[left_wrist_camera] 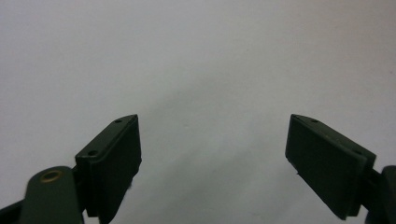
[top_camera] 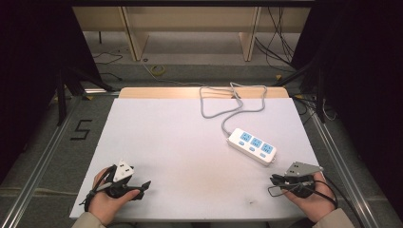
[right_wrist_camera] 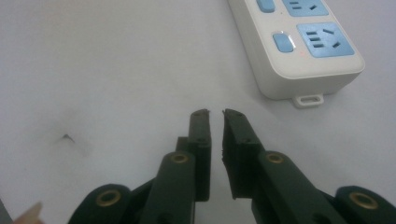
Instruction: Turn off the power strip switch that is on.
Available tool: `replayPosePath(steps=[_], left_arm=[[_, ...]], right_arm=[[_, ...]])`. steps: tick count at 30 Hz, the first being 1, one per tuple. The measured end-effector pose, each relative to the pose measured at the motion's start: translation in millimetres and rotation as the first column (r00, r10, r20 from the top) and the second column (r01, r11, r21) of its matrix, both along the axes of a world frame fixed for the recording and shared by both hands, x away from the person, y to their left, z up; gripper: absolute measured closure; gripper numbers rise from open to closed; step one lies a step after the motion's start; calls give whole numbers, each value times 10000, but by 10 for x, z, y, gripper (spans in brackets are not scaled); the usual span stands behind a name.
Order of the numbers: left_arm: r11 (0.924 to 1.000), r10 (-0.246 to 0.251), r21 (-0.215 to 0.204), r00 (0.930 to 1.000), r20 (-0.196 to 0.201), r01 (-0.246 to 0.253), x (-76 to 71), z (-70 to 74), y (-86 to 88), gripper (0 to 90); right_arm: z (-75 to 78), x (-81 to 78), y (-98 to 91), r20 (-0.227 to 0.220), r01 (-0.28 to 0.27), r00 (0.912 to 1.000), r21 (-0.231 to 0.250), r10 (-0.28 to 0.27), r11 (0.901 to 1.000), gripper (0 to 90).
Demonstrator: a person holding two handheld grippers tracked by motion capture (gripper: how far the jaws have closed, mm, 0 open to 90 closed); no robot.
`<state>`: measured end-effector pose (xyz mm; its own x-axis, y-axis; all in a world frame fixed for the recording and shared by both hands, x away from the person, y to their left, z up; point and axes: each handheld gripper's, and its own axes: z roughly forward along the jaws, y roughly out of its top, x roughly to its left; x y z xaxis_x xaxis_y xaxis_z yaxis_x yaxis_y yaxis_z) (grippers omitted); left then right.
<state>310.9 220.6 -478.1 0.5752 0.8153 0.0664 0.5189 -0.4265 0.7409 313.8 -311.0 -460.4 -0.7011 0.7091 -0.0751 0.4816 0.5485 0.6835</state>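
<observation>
Power strip: white, oblong, rounded corners; three pale-blue sockets in a row, each with a pale-blue switch beside it. In your right gripper view a small mounting tab sticks out from its near end.
Strip position: flat on the tabletop, right of centre, lying at a slant toward the right edge; nothing is plugged into it.
Cord: grey, leaving the strip's far end, looping loosely over the far edge of the tabletop.
Tabletop: white sheet surface, with a strip of tan wood showing along the far edge; a small dark mark sits near the near edge, right of centre.
Left gripper: in your left hand at the near left corner, lying low over the tabletop, pointing right. Its jaws stand wide apart, with bare white surface between them in the left gripper view.
Right gripper: in your right hand at the near right corner, pointing left, just short of the strip's near end. Its jaws are nearly together with a slim gap, gripping nothing.
Containers: none on the tabletop.
Floor: grey, with a black "5" marked left of the table.
</observation>
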Motion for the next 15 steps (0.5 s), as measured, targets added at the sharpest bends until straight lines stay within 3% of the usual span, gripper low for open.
replayPosePath(steps=[3,8,15], left_arm=[[10000,-4,-4,10000,36,4,-4,1,-3,179],[10000,33,1,10000,17,-33,-11,0,2,179],[10000,80,23,10000,36,-80,-10,1,6,179]], right_arm=[[16,4,11,-72,-53,10000,-221,51,9997,897],[45,18,47,-146,-115,9998,-541,107,9985,900],[81,27,63,-449,-123,9989,-622,95,9980,900]])
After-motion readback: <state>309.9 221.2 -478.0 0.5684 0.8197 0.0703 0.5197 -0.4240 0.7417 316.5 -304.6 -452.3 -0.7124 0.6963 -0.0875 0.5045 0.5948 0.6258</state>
